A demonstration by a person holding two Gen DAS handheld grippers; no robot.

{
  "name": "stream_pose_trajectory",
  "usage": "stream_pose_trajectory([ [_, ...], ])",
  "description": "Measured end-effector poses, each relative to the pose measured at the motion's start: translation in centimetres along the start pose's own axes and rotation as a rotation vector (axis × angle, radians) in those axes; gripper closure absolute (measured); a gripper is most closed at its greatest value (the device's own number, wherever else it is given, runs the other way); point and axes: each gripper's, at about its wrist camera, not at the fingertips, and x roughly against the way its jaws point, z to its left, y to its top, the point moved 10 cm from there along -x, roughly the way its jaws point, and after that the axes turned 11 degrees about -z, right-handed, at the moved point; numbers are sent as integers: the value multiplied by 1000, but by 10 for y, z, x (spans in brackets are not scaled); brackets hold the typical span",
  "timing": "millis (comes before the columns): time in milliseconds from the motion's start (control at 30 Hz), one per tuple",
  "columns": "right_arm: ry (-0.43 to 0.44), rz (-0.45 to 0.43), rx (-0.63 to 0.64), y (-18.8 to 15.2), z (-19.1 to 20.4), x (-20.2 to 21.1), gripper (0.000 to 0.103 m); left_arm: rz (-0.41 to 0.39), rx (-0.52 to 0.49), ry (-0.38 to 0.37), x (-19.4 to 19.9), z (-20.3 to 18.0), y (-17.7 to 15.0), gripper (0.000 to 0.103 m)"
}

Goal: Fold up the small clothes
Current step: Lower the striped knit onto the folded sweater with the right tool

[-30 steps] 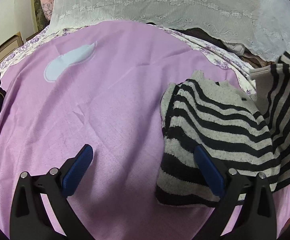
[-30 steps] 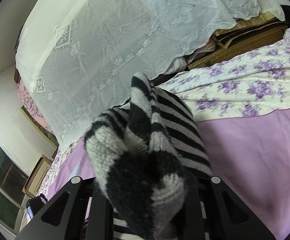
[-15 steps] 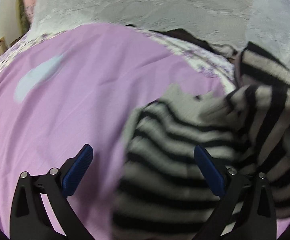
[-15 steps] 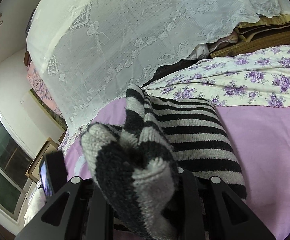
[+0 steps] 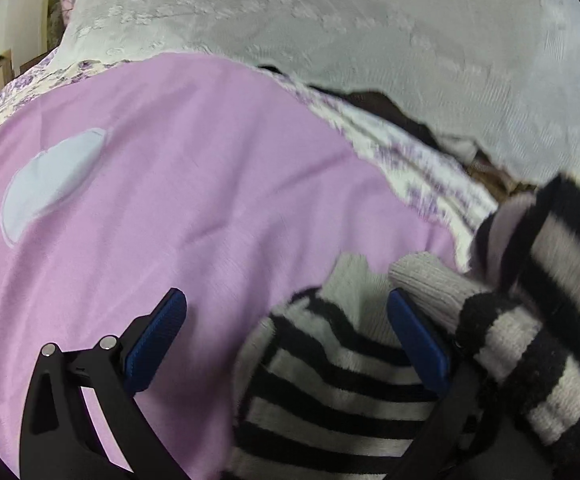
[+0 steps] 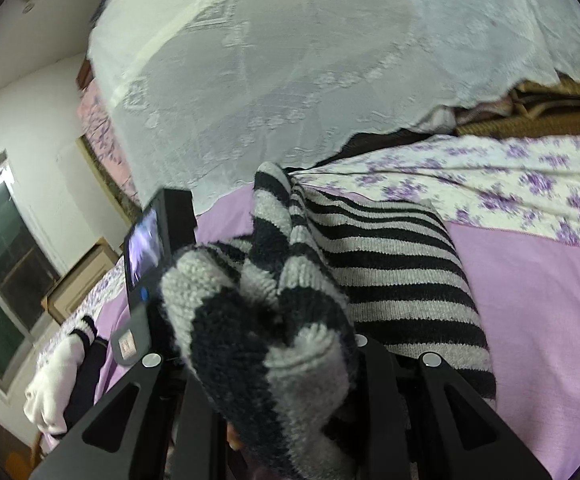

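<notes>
Fold step in hand. The right gripper (image 6: 278, 360) is clamping a bunched end of the striped knit sweater (image 6: 393, 276) and holding it above the garment's body, which is lying on the lilac sheet (image 5: 194, 208). The left gripper (image 5: 286, 344) is standing wide with nothing pinched; one blue pad (image 5: 417, 348) is hovering over the stripes, whether touching I cannot tell. Judgement: next the raised end needs laying flat across the body, with the left pinning the knit so it is not dragged.
</notes>
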Motion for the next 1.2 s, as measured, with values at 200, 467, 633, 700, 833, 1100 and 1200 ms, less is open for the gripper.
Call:
stream_pose_trajectory([
  [200,-26,-10,184,-13,33,-12,80,-26,3,-6,8,18,13,6],
  [467,-51,74,352,-48,41,-34,75,76,-20,60,-22,50,-8,6],
  [633,-32,160,434,-75,45,-43,56,114,-43,101,-32,63,-17,5],
  [700,-27,204,476,-90,45,-48,50,123,-42,117,-34,68,-18,5],
  [833,-14,237,512,-103,45,-51,43,119,-13,170,-29,87,-12,5],
  [1100,167,211,484,-85,72,-18,28,19,109,133,23,118,22,5],
  [1200,248,167,526,-69,89,10,22,-24,91,75,52,108,34,5],
])
